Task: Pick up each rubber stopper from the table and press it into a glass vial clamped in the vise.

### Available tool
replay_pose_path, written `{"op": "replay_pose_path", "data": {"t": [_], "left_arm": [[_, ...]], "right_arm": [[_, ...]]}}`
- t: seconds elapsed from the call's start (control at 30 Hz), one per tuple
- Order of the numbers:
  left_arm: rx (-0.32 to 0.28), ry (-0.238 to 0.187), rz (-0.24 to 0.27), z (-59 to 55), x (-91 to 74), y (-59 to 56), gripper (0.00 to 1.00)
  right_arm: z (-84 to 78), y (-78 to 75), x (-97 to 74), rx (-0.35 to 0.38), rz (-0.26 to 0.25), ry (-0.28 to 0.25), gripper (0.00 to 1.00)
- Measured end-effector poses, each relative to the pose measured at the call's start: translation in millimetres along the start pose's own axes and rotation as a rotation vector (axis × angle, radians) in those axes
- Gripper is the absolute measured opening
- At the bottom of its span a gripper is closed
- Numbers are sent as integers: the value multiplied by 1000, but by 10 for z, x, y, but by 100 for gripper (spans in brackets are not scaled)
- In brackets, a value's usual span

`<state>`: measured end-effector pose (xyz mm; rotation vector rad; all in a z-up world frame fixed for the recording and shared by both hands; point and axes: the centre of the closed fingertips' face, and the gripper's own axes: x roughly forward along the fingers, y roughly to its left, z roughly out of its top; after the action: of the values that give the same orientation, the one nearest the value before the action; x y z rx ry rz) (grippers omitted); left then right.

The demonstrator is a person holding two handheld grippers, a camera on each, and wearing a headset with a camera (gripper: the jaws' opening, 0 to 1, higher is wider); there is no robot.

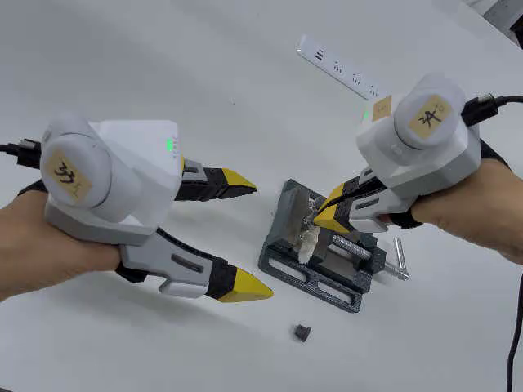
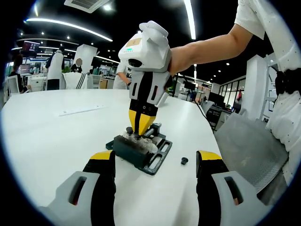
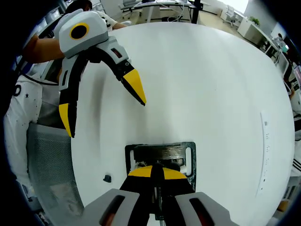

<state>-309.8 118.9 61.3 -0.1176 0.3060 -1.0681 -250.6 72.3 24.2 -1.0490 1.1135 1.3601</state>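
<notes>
Here right gripper (image 1: 328, 214) angles down over the vise (image 1: 315, 282), jaws pressed together; left gripper (image 1: 261, 238) hovers, jaws spread.

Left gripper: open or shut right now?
Open. The left gripper has its jaws wide apart, with nothing held between them.

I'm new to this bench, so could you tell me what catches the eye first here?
The right gripper stands out, its yellow fingers shut and pointing down into the dark vise at the centre. The left gripper hangs open beside it, and a loose black stopper lies near the vise.
</notes>
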Motion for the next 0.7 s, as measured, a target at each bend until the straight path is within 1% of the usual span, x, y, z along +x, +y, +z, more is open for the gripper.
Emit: {"op": "replay_pose_path", "data": {"t": [0.13,0.3,0.4,0.47,0.5,0.53,0.57,0.7], "left_arm": [[3,-1,0,6,-5,-1,69],[10,-1,1,25,-3,2,68],[12,1,-2,43,-4,-18,68],[20,9,-6,47,-7,-40,68],[19,12,-7,52,-9,-54,68],[21,14,-8,57,-11,-65,68],[24,16,-9,62,-14,-74,68],[29,23,-8,88,-27,-107,68]], "right_arm": [[2,4,-2,2,1,-2,1],[12,11,3,-20,-7,19,1],[10,6,-3,-31,-11,18,1],[10,6,-10,-21,-12,16,2],[8,12,-15,-35,-17,14,2],[7,16,-19,-41,-20,10,2],[5,13,-23,-32,-22,5,2],[-20,8,-36,-1,-23,-44,2]]}}
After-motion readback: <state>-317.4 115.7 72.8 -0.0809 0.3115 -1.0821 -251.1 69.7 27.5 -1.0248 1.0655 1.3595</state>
